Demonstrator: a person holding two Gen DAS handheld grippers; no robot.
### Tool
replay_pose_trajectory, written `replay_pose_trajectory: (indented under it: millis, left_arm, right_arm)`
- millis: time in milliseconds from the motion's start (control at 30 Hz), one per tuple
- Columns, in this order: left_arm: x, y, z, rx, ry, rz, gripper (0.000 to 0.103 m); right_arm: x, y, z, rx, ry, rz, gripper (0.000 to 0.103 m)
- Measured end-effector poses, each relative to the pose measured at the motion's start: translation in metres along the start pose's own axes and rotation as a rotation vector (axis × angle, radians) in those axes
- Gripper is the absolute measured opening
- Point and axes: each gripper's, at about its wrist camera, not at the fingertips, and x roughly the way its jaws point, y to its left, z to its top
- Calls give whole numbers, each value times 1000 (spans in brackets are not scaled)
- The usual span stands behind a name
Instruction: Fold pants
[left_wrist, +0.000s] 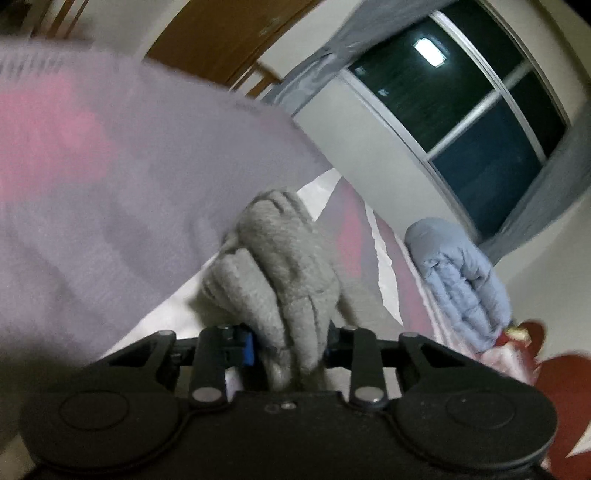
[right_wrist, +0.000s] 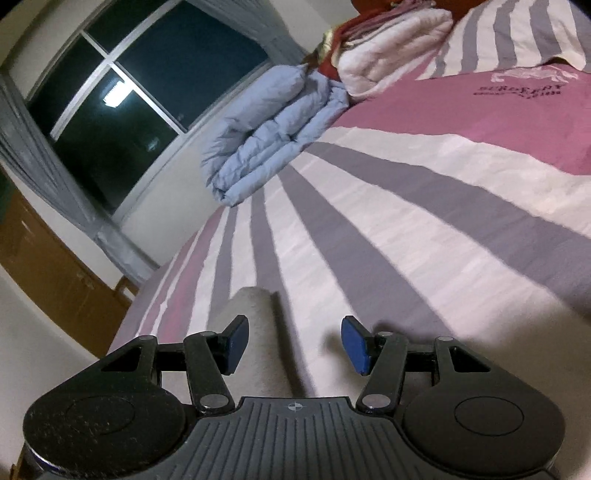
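The pants (left_wrist: 280, 273) are a grey fleecy garment. In the left wrist view they bunch up at the lower centre of the frame, rising out of the left tool (left_wrist: 290, 347), whose jaws are closed tight on the fabric, so the cloth is raised clear of the bed (left_wrist: 177, 306). Lifting one end this way is probably meant to carry it over for a fold, or to shake the cloth straight. A blurred striped cover (left_wrist: 110, 155) fills the upper left of that view, too smeared to read further.

In the right wrist view a strip of the same grey cloth (right_wrist: 255, 332) lies on the striped bed at lower centre, passing just inside the left-hand blue pad (right_wrist: 236, 341). The right tool (right_wrist: 293, 345) stands wide open and grips nothing; whether that pad touches the cloth I cannot tell. It seems placed to take a second hold, so both ends can be moved together.

A folded blue quilt (right_wrist: 273, 129) sits near the window (right_wrist: 122, 92) at upper left, well apart from the pants, with a white and red bundle (right_wrist: 380, 44) at top centre beside it.
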Motion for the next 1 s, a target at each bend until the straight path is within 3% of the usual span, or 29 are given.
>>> replay_pose_trajectory:
  millis: [133, 300, 500, 700, 767, 800, 833, 867, 900, 1000]
  left_arm:
    - [-11, -73, -3, 184, -37, 5, 21]
    - [0, -169, -32, 344, -36, -28, 21]
    - [22, -271, -104, 549, -5, -68, 21]
    - [52, -334, -192, 714, 151, -143, 22]
    - [64, -344, -220, 773, 231, -135, 31]
    - [69, -348, -235, 805, 267, -132, 48]
    - [68, -347, -241, 813, 267, -160, 87]
    - [63, -346, -247, 803, 282, -243, 97]
    - [58, -344, -252, 792, 286, -297, 97]
    - [56, -340, -253, 824, 280, -252, 83]
  right_arm:
    - [-3, -17, 16, 27, 12, -8, 56]
    - [-5, -37, 32, 70, 18, 10, 56]
    - [-9, -53, 54, -21, 7, -75, 56]
    - [-32, -64, 56, -112, -17, -74, 56]
    - [-38, -69, 54, -107, -17, -78, 57]
    - [-41, -73, 52, -96, -14, -80, 57]
    - [-42, -76, 52, -87, -11, -82, 57]
    - [-43, -78, 50, -78, -7, -84, 57]
    - [-45, -80, 48, -73, -5, -86, 57]
    - [-50, -80, 45, -67, -4, -88, 57]
